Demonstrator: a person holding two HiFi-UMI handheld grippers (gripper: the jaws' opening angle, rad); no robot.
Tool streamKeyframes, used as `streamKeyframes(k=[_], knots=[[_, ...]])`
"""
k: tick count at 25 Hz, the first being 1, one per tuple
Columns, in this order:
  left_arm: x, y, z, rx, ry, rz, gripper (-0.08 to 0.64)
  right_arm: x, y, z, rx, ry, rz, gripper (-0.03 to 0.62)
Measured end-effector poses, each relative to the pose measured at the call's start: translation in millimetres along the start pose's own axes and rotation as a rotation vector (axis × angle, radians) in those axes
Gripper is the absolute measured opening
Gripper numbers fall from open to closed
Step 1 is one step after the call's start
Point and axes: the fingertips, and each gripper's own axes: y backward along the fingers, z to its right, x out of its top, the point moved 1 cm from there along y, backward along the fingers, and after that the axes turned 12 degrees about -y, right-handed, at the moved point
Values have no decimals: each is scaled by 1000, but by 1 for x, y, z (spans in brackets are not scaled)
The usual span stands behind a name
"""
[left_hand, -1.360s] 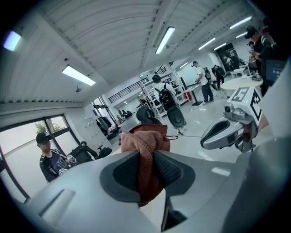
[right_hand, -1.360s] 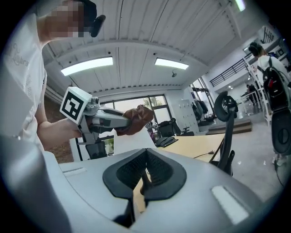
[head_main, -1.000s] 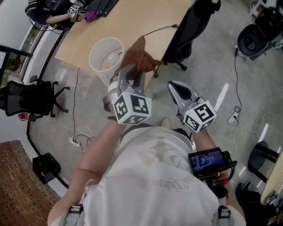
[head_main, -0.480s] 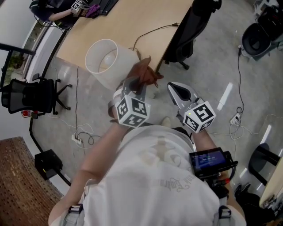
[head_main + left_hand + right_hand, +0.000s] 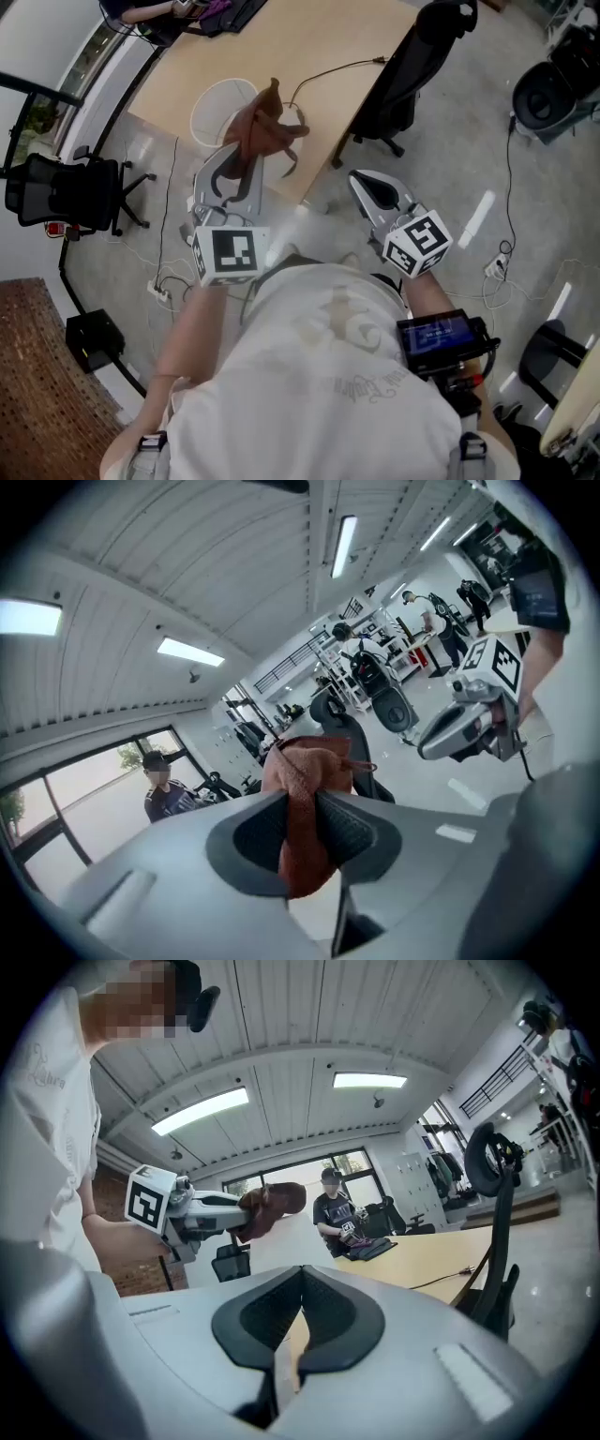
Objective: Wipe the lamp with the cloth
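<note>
A: Item one, the left gripper (image 5: 246, 161). What is it doing?

B: It is clamping its jaws on the cloth (image 5: 263, 124), a rust-brown rag. The pinched middle is sitting between the pads, one bunch is sticking out past the tips, and a tail is hanging below them.

A: Item two, the lamp (image 5: 212, 111)?

B: White, with a round open top. It is showing in the upper left of the head view, by the near edge of the desk (image 5: 225, 47). The cloth is overlapping the lamp's right rim there. It may be touching, but I am not managing to tell from above.

A: Item three, the right gripper (image 5: 367, 187)?

B: It is holding its jaws together with nothing between them. It is sitting right of centre in the head view, well apart from the lamp.

A: Sundries?

B: A black office chair (image 5: 412, 66) is standing at the desk's right side, and a second chair (image 5: 66, 192) is standing at the far left of the frame. A cable (image 5: 333, 67) is trailing across the desktop. In the right gripper view, a person (image 5: 335, 1206) is sitting at the desk's far end.
</note>
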Motion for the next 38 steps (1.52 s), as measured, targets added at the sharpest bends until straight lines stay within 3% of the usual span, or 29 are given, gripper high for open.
streamKeyframes(k=[5, 15, 18, 22, 26, 30, 33, 38], knots=[[-26, -7, 37, -111, -36, 29, 86, -1, -3, -4, 13, -1, -3, 14], [-83, -12, 132, -329, 17, 10, 86, -12, -4, -7, 27, -5, -44, 14], [-73, -1, 121, -292, 24, 63, 86, -14, -4, -11, 36, 2, -54, 14], [-50, 25, 72, -165, 37, 139, 86, -13, -7, -17, 53, 15, -61, 14], [-51, 43, 8, -25, -10, 189, 86, -17, -26, -34, 81, 40, -85, 14], [-61, 39, -22, 21, -58, 206, 86, -21, -36, -42, 92, 41, -106, 14], [-80, 32, -15, -22, -40, 161, 86, -21, -47, -45, 111, 38, -104, 14], [-99, 19, 58, -213, -79, 100, 86, -22, -34, -42, 88, 29, -117, 14]])
